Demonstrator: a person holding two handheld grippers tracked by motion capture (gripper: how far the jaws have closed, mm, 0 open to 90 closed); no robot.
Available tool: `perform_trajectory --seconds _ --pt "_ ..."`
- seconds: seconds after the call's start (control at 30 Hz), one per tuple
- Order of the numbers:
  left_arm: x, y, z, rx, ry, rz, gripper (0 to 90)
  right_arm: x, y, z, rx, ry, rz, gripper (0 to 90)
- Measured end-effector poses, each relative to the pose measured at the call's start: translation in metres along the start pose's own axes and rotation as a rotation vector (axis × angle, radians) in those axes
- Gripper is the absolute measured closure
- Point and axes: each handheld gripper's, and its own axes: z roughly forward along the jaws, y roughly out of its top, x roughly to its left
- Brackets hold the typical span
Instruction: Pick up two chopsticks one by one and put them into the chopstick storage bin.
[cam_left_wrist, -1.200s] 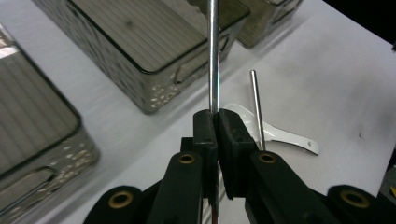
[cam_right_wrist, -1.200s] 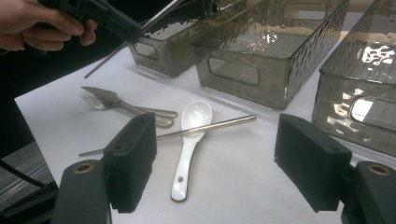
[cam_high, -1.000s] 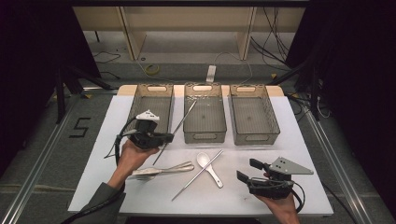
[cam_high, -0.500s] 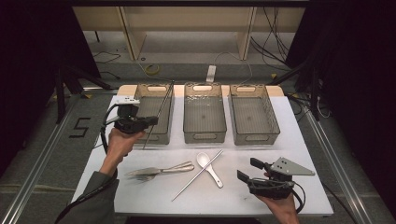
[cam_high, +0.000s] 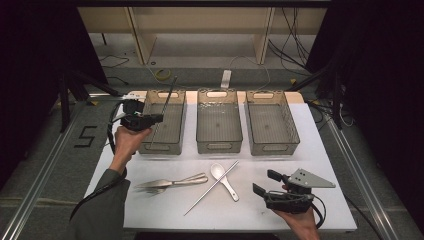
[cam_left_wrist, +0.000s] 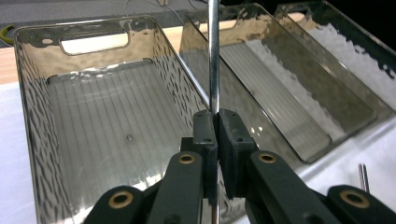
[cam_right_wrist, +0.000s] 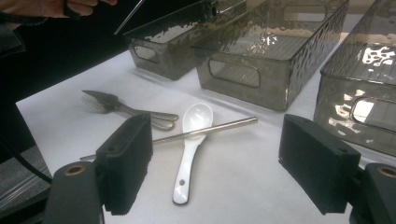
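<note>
My left gripper (cam_high: 151, 119) (cam_left_wrist: 217, 126) is shut on a thin metal chopstick (cam_high: 170, 91) (cam_left_wrist: 214, 56). It holds the stick steeply tilted over the near left part of the left smoky bin (cam_high: 176, 131) (cam_left_wrist: 107, 121), whose floor is bare. A second chopstick (cam_high: 212, 186) (cam_right_wrist: 210, 130) lies on the white table across a white spoon (cam_high: 224, 179) (cam_right_wrist: 194, 126). Two metal forks (cam_high: 170, 182) (cam_right_wrist: 122, 109) rest to their left. My right gripper (cam_high: 265, 183) (cam_right_wrist: 222, 158) stands open low over the table's near right, jaws wide apart, nothing between them.
A middle bin (cam_high: 218, 125) (cam_right_wrist: 261, 60) and a right bin (cam_high: 271, 125) (cam_right_wrist: 364, 93) sit side by side beyond the cutlery, with nothing in them. The white table (cam_high: 320, 150) ends close behind the bins. A shelf and cables lie beyond.
The left gripper has carried the chopstick left and away from me, from the table's left middle to over the left bin. The right gripper has stayed put.
</note>
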Motion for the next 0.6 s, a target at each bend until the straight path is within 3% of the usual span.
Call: perform_trajectory --seconds 0.13,0.37,0.6 --pt "0.006 0.004 0.008 -0.011 0.009 -0.018 85.4 0.001 0.000 0.001 0.005 0.003 -0.006 26.8" --pt "0.018 0.016 0.008 -0.021 0.031 -0.023 85.4 0.000 0.000 0.000 0.006 0.004 -0.003 26.8" --pt "0.030 0.016 0.014 -0.009 0.063 -0.034 85.4 0.000 -0.001 0.000 0.003 0.005 0.000 26.8"
